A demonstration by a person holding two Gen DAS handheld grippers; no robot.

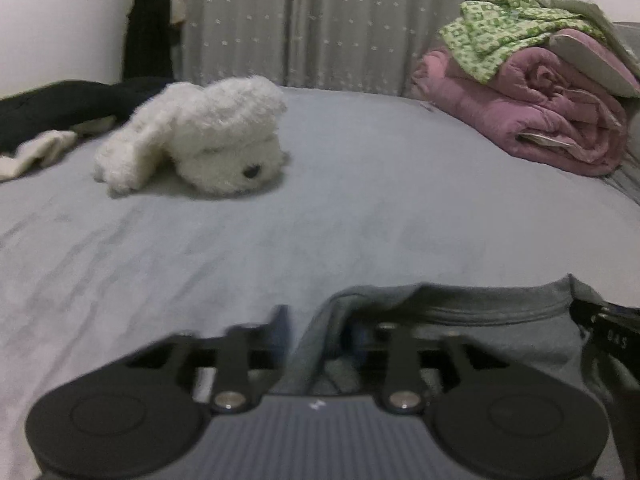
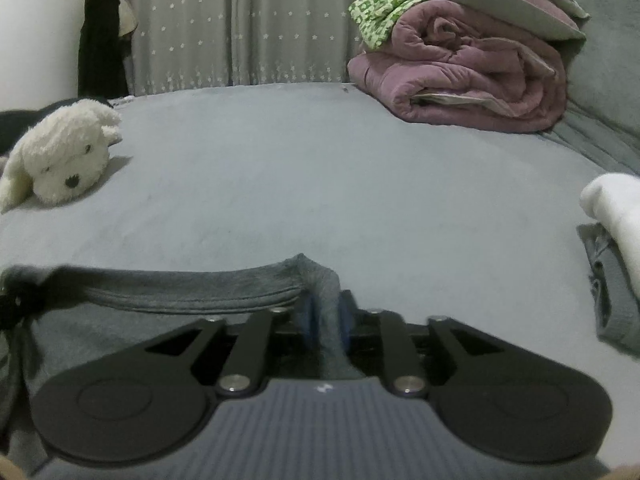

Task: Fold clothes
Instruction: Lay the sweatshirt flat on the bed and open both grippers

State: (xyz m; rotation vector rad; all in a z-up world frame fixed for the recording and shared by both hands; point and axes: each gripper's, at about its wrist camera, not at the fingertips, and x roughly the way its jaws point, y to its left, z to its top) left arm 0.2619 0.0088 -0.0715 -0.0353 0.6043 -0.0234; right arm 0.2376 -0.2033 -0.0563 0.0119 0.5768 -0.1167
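Observation:
A grey garment (image 1: pixel 480 312) hangs stretched between my two grippers above the grey bed sheet (image 1: pixel 320 200). My left gripper (image 1: pixel 316 332) is shut on the garment's left corner, with cloth bunched between its fingers. My right gripper (image 2: pixel 324 316) is shut on the right corner of the same garment (image 2: pixel 180 292), and its stitched hem runs off to the left. The other gripper shows as a dark shape at the right edge of the left wrist view (image 1: pixel 608 336).
A white plush dog (image 1: pixel 200 140) lies on the bed at the left; it also shows in the right wrist view (image 2: pixel 60 156). A rolled pink quilt (image 2: pixel 472 76) with green cloth on top sits at the back right. Folded white and grey clothes (image 2: pixel 616 236) lie at the right. Dark clothes (image 1: pixel 60 108) lie far left.

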